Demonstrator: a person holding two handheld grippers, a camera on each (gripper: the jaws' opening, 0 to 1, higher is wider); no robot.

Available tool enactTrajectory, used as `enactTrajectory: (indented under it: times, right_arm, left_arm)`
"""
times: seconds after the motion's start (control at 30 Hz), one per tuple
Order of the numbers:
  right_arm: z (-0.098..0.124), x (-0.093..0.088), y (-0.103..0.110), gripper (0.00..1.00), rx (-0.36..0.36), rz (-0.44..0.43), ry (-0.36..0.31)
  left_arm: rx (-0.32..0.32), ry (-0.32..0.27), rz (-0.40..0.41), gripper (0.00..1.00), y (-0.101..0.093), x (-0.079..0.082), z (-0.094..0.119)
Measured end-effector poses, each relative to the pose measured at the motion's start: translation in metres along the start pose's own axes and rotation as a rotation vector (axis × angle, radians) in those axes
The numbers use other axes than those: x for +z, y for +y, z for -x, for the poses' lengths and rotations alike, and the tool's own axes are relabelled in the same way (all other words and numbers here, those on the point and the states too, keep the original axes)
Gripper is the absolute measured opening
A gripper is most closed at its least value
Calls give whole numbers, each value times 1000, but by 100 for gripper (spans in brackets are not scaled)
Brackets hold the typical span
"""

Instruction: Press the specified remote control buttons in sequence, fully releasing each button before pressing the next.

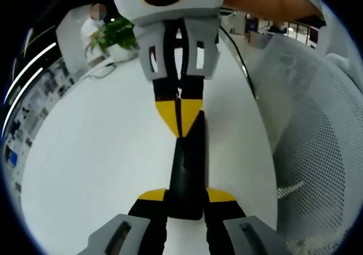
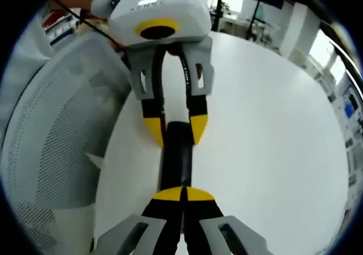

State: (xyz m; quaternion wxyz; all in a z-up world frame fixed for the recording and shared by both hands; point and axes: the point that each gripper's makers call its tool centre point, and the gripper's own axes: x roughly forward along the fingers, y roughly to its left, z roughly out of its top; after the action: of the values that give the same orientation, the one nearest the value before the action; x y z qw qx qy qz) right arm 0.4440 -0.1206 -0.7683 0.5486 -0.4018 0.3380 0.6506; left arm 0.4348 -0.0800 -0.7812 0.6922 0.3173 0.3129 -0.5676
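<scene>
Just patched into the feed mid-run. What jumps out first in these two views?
The black remote control lying lengthwise on the white table, with a yellow-tipped gripper at each end. The left gripper has its jaws around the near end in the left gripper view, while the right gripper comes in from the far side, jaws shut, tips down on the remote. A white mesh chair stands beside the table.

Black remote [image 1: 187,170], yellow-tipped grey tongs [image 1: 186,201], white table [image 1: 96,153], white perforated chair [image 1: 323,130].
</scene>
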Motion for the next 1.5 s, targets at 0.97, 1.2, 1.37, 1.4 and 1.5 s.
enactTrajectory:
  times: [0.97,1.2,1.37,1.4,1.5]
  right_arm:
    - [-9,4,2,0,47,2,29]
    - [-9,3,1,0,60,-24,50]
    - [-9,3,1,0,64,-29,63]
    - [-9,3,1,0,64,-29,64]
    - [-9,3,1,0,64,-33,64]
  left_arm:
    - [-5,-28,16,23,0,0,1]
    - [-8,-26,11,23,0,0,1]
    - [-9,-27,11,23,0,0,1]
    - [-9,-27,11,23,0,0,1]
    - [-9,-28,12,23,0,0,1]
